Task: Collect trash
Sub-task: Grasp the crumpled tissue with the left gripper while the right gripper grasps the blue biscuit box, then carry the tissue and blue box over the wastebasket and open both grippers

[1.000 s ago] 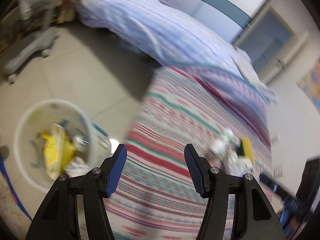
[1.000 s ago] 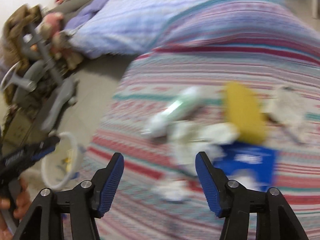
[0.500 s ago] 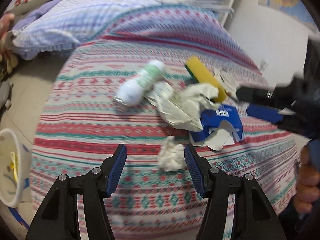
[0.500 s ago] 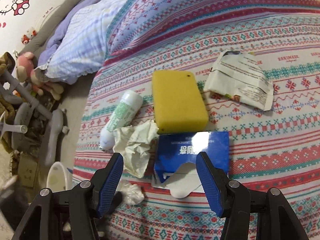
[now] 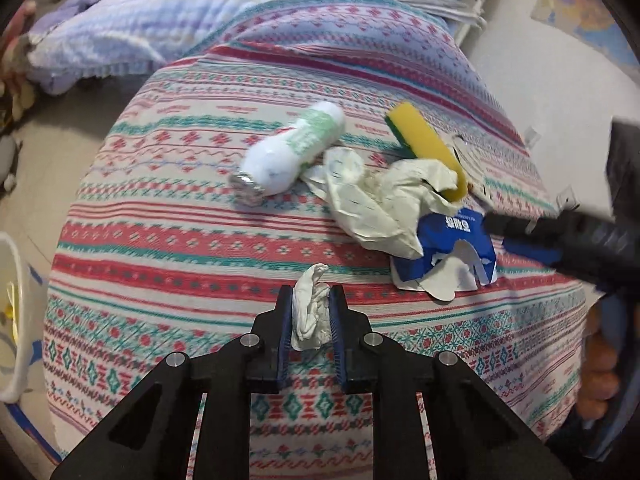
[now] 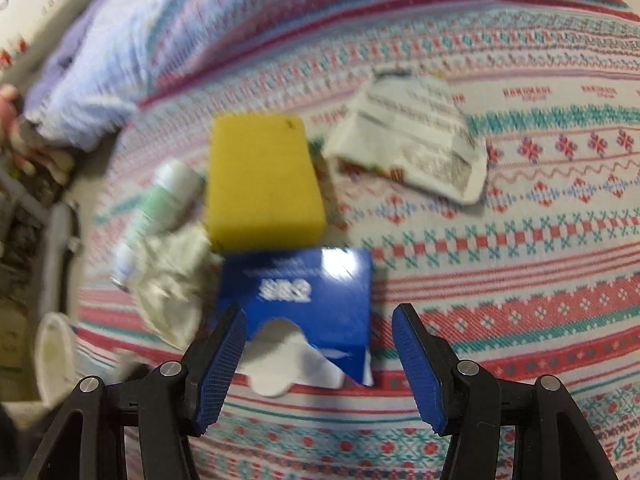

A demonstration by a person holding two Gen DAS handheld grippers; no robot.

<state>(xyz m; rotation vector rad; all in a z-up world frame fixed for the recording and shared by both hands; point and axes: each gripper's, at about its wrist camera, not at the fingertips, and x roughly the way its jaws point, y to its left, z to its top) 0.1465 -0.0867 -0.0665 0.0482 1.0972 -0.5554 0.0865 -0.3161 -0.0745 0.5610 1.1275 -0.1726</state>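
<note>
On the striped bedspread my left gripper is shut on a small crumpled white tissue. Beyond it lie a white and green bottle, a crumpled cream wrapper, a yellow sponge and a torn blue packet. My right gripper is open just above the blue packet, with its fingers on either side of the packet's near end. The yellow sponge, the bottle, the cream wrapper and a flat printed wrapper lie around it.
A white waste bin stands on the floor left of the bed, with its rim also at the lower left. A lilac quilt covers the far bed. A hand holds the right gripper.
My left gripper swung from the bin to the bed and has shut on the small tissue. My right gripper moved down closer over the blue packet, still open.
</note>
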